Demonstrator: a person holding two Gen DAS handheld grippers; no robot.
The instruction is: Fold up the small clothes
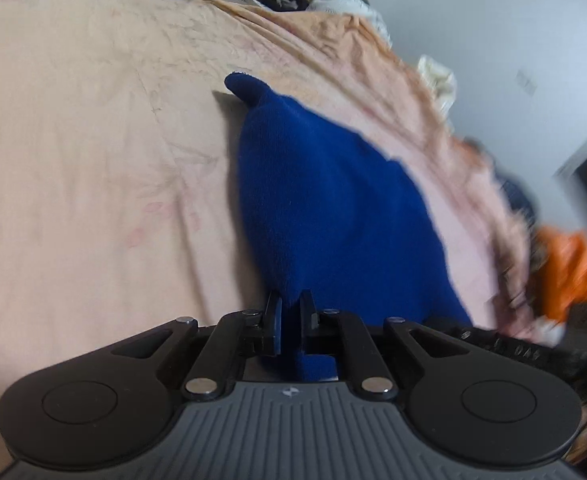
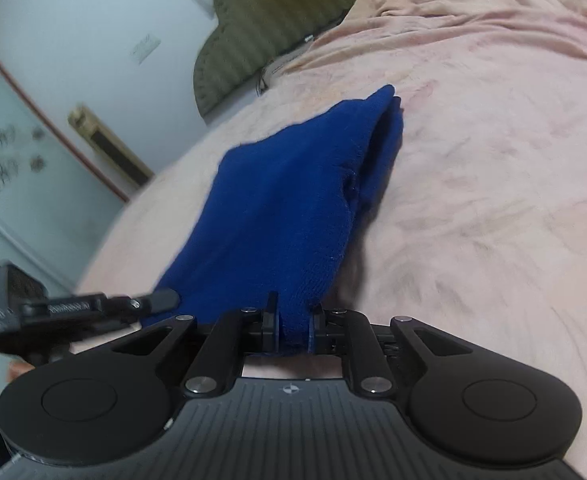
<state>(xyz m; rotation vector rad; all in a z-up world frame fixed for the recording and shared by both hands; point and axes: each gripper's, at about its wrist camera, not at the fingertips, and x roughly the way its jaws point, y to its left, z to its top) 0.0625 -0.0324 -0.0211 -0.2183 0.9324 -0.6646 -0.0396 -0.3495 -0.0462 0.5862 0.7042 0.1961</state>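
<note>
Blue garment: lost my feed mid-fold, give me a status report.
Left gripper and right gripper both shut on blue garment. Garment stretched over pink bedsheet. Nothing in the way.

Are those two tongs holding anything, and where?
Both pinch the dark blue knitted garment: left tongs and right tongs each clamp its near edge.

Beyond my bedsheet's far edge, an orange lump smears into blur; I cannot identify it.
</note>
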